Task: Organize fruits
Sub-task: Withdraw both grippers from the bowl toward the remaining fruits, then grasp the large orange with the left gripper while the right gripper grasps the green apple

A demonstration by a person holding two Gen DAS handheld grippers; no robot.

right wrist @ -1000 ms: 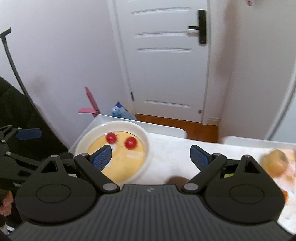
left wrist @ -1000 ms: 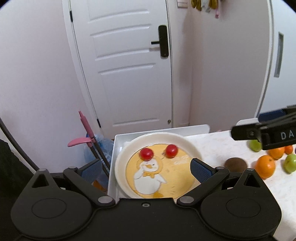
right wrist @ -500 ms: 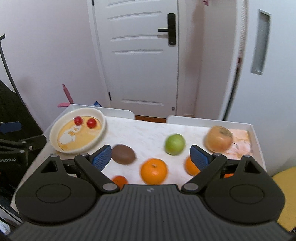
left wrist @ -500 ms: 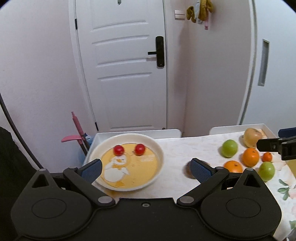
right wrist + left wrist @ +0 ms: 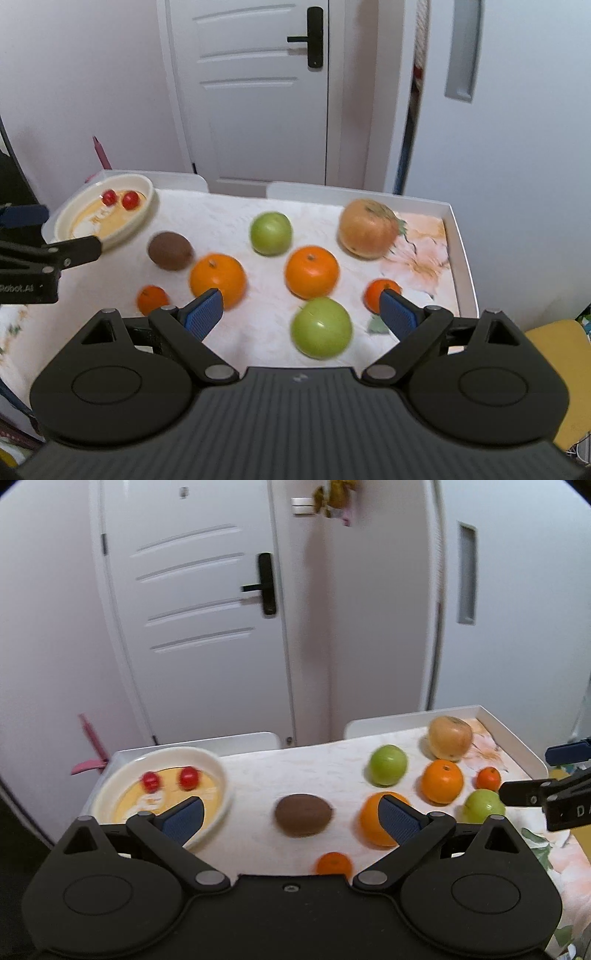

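Observation:
A cream plate point(image 5: 218, 771) at the table's left holds two cherry tomatoes point(image 5: 188, 778); it also shows in the right wrist view point(image 5: 146, 184). A brown kiwi point(image 5: 303, 814) lies mid-table between the fingers of my open, empty left gripper point(image 5: 291, 818). My right gripper point(image 5: 301, 314) is open and empty, just above a green apple point(image 5: 320, 328). Around it lie two oranges point(image 5: 312, 271), a second green apple point(image 5: 270, 233), two small tangerines point(image 5: 152, 299) and a persimmon point(image 5: 367, 228).
The white table has a raised rim point(image 5: 460, 243) at the back and right. A white door point(image 5: 258, 92) and wall stand behind. A yellow seat point(image 5: 557, 354) is at the right. A pink handle point(image 5: 88, 738) leans left of the table.
Both grippers have swung right and pulled back from the plate. The fruit spread on the table has come into both views. Both stayed open.

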